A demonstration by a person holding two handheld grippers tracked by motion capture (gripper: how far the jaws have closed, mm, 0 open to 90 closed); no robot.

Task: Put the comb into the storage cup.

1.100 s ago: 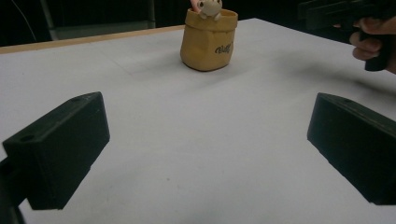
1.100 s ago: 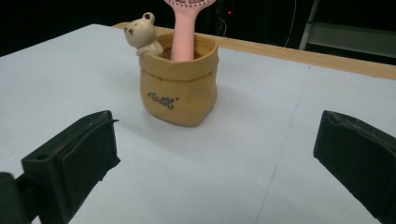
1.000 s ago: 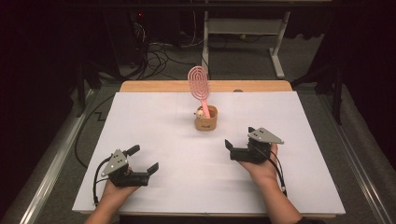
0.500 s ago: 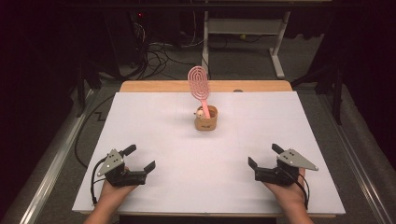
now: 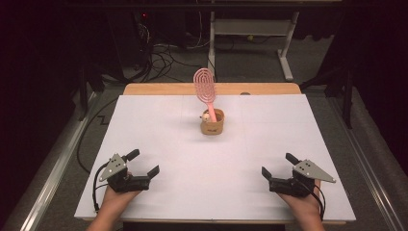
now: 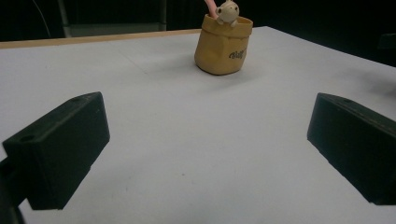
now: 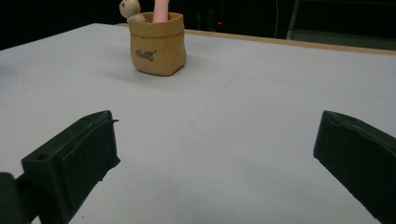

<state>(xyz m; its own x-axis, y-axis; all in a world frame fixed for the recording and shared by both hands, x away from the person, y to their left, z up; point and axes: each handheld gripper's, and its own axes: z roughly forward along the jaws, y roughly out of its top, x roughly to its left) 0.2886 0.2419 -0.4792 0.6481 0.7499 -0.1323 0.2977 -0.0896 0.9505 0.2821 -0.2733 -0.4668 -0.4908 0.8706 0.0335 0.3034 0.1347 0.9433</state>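
A small tan pot point(image 5: 212, 123) point(image 6: 222, 44) point(image 7: 158, 43) stands upright at the middle of the white table. A pink hairbrush point(image 5: 205, 86) stands in it with its head up, its pink handle point(image 7: 161, 10) rising from the rim. A little cream bear figure point(image 6: 228, 11) point(image 7: 129, 9) sits on the rim. My left gripper point(image 5: 142, 162) point(image 6: 205, 149) rests open near the front left edge, nothing between its jaws. My right gripper point(image 5: 279, 165) point(image 7: 215, 158) rests open near the front right edge, also holding nothing. Both point toward the pot from well short of it.
The white table top point(image 5: 159, 130) ends in a wooden strip point(image 5: 163, 89) at the far side. Behind it on the dark floor lie cables point(image 5: 159, 55) and a grey desk frame point(image 5: 250, 29).
My right gripper has pulled back from near the pot to the front right edge of the table. The left gripper has barely moved.
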